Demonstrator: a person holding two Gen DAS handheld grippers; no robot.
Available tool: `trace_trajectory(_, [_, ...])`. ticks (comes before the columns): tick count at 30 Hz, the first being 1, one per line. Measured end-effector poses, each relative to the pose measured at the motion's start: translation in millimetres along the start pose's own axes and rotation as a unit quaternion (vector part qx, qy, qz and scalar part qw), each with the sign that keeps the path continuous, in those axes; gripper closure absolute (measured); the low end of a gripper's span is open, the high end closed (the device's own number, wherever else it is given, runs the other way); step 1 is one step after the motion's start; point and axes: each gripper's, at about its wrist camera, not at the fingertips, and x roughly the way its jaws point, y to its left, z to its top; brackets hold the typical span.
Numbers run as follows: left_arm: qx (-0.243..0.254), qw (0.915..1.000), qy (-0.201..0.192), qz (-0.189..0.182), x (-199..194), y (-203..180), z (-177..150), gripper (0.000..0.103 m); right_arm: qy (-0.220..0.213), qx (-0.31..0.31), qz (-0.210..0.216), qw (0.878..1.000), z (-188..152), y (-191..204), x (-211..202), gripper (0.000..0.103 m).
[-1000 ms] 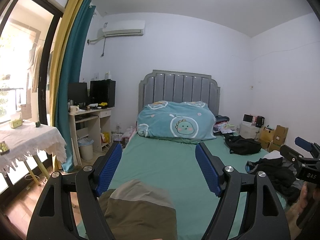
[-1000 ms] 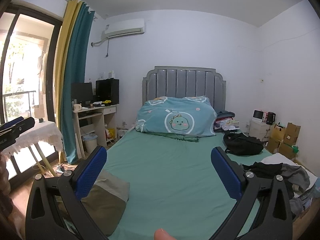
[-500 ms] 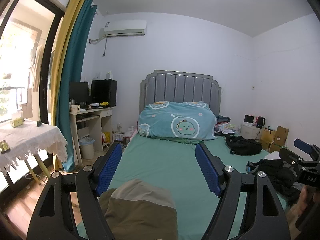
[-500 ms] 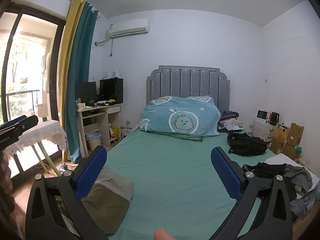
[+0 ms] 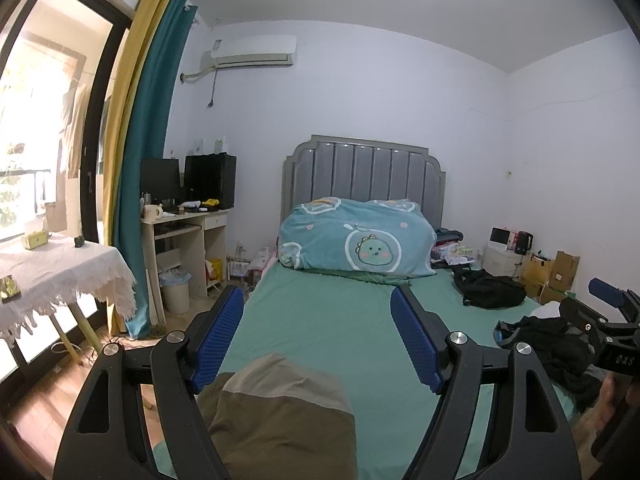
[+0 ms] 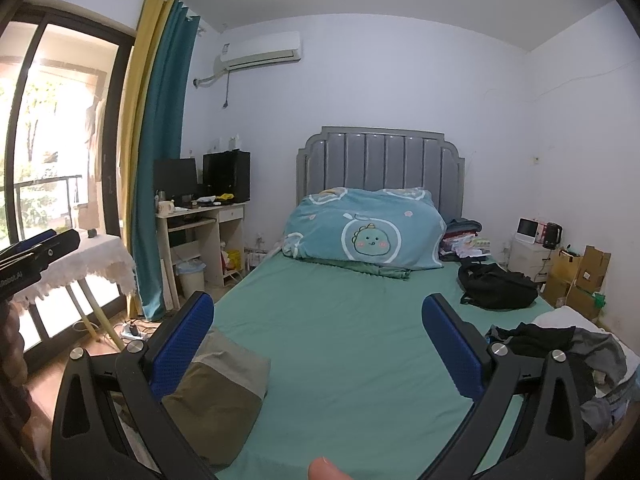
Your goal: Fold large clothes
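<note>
A folded olive and grey garment point(image 5: 280, 412) lies at the near left corner of the bed point(image 5: 332, 320), just below my left gripper point(image 5: 318, 338), which hangs open above it with nothing between its blue pads. In the right wrist view the same garment point(image 6: 216, 388) sits low on the left, beside the left finger of my right gripper point(image 6: 318, 344), which is open and holds nothing. A heap of dark and grey clothes point(image 6: 560, 356) lies at the bed's right edge, also seen as the dark heap point(image 5: 552, 344) in the left wrist view. A fingertip point(image 6: 326, 468) shows at the bottom edge.
A folded teal cartoon blanket point(image 6: 366, 234) lies against the grey headboard. A black bag point(image 6: 496, 284) rests on the bed's right side. A desk with monitors point(image 6: 200, 216), a bin and a cloth-covered table point(image 5: 52, 268) stand left; cardboard boxes point(image 6: 580, 280) stand right.
Both views have drifted very slightly; the grippers stay open and the clothes have not moved.
</note>
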Motion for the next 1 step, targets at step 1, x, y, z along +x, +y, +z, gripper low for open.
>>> trace_trajectory(1, [-0.002, 1.0, 0.001, 0.001, 0.4, 0.0, -0.2, 0.024, 0.001, 0.0, 0.0, 1.0, 0.1, -0.4, 0.8, 0.001])
